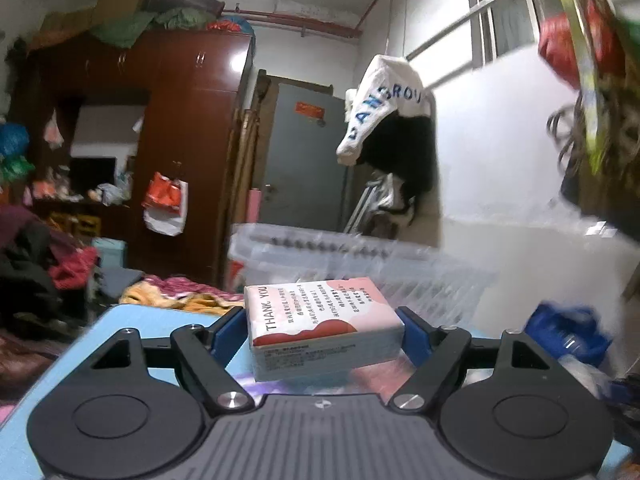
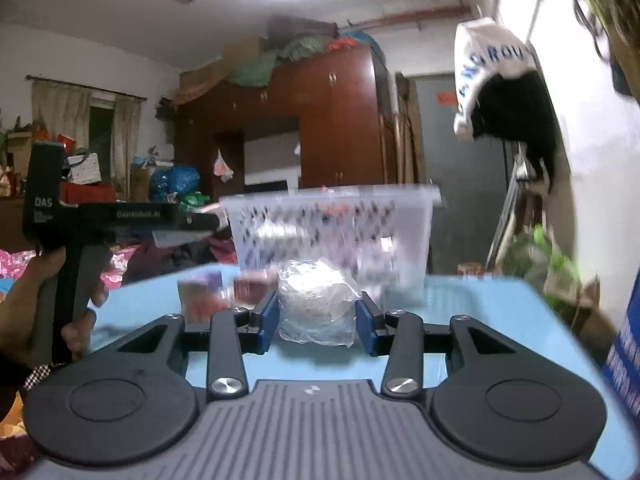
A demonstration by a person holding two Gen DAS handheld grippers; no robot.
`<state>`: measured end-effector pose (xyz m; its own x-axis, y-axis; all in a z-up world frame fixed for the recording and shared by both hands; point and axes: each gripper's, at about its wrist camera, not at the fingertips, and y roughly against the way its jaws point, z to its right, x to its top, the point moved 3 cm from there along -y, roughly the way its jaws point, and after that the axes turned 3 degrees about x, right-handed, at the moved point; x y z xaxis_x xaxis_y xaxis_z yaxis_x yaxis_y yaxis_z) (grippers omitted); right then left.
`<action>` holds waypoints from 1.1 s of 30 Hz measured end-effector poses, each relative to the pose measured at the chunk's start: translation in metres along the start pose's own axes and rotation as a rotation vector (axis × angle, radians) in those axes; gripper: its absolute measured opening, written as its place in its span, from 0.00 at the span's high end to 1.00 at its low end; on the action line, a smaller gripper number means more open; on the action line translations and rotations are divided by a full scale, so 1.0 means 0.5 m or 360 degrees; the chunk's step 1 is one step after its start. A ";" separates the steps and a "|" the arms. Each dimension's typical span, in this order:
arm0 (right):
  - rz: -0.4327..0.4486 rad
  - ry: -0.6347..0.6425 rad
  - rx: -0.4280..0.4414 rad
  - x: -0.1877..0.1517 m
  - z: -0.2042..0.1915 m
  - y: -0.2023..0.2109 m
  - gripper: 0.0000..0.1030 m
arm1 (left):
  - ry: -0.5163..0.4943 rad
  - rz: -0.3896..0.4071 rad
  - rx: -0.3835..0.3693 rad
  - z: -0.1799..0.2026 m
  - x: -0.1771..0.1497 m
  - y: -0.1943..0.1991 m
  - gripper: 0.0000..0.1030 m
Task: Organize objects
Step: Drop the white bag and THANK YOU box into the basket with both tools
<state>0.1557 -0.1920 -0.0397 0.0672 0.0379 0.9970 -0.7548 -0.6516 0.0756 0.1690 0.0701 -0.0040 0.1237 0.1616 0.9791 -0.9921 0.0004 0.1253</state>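
My left gripper (image 1: 325, 330) is shut on a pink and white "THANK YOU" box (image 1: 320, 322) and holds it level above the light blue table (image 1: 132, 320). A clear perforated plastic basket (image 1: 360, 264) stands just beyond it. My right gripper (image 2: 316, 320) is shut on a crumpled clear plastic packet (image 2: 316, 304) above the table (image 2: 480, 320). The basket (image 2: 332, 228) is straight ahead in the right wrist view. The left gripper's body (image 2: 100, 220), held by a hand, shows at the left there.
Small blurred boxes (image 2: 208, 292) sit on the table left of the packet. A blue bag (image 1: 568, 332) lies at the table's right. A blue box (image 2: 624, 352) is at the right edge. A wardrobe (image 1: 180, 140) and bedding (image 1: 176, 292) lie beyond.
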 end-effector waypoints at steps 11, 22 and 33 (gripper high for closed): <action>-0.0086 0.0259 -0.0068 0.301 0.041 -0.245 0.57 | 0.0011 -0.0246 -0.0026 0.067 0.228 -0.225 0.20; -0.0289 0.0101 0.0004 0.247 0.100 -0.298 0.01 | 0.0107 -0.0435 -0.0006 0.034 0.152 -0.269 0.07; -0.0397 0.0017 0.0003 0.137 0.097 -0.194 0.00 | -0.0173 -0.0361 0.0055 0.036 0.091 -0.109 0.00</action>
<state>0.2654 -0.1631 0.0207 0.2444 0.2055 0.9476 -0.7145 -0.6225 0.3193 0.2288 0.0599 0.0364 0.3461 0.0542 0.9366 -0.9378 -0.0094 0.3471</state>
